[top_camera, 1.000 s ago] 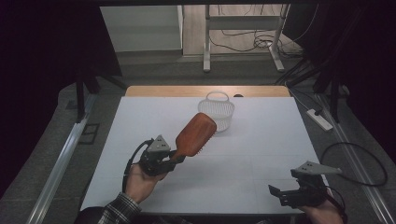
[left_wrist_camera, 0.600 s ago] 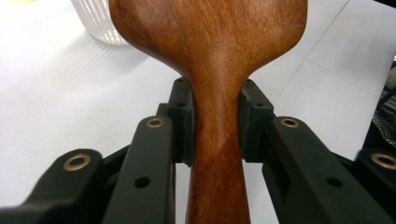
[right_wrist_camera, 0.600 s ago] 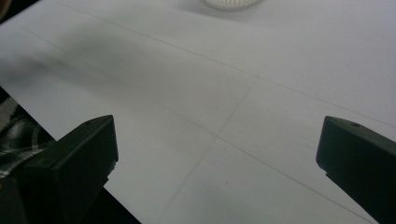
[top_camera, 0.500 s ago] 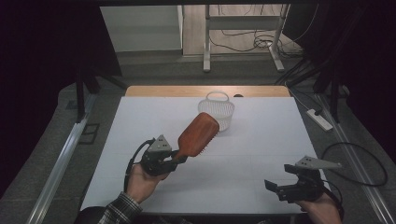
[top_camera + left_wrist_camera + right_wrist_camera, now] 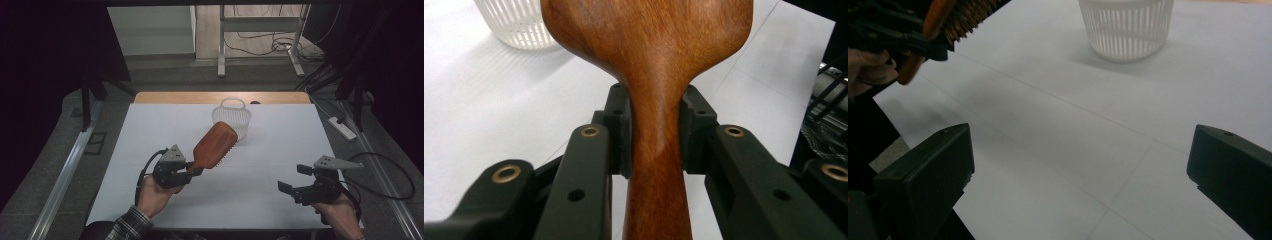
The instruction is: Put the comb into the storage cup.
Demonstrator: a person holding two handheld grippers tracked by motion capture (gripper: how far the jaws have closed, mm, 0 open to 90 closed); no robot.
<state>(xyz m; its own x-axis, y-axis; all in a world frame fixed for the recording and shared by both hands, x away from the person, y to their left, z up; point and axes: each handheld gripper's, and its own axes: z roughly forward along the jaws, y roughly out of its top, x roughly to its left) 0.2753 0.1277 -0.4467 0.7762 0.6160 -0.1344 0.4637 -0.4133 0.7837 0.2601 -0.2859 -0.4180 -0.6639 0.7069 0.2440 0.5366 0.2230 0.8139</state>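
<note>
High view: the brush [image 5: 215, 146] is clamped by its handle in the left gripper [image 5: 192, 170], lifted clear of the desk [image 5: 150, 130] and angled toward the basket [image 5: 231, 116], which stands near the desk's far edge at centre. Compared with a second ago, brush and left hand [image 5: 152, 192] sit where they were; the right gripper [image 5: 291, 182] has shifted slightly toward the middle from the near right corner and lifted a little. Judgement: the carry to the basket is paused, and the right hand [image 5: 337, 210] may be coming to assist. Left gripper view confirms the jaws pinched on the handle's narrow neck, head pointing away. Right gripper view shows its jaws wide apart, nothing between them, aimed across the bare desk toward the basket. Left forearm enters from the near edge, wrist tilted up.
</note>
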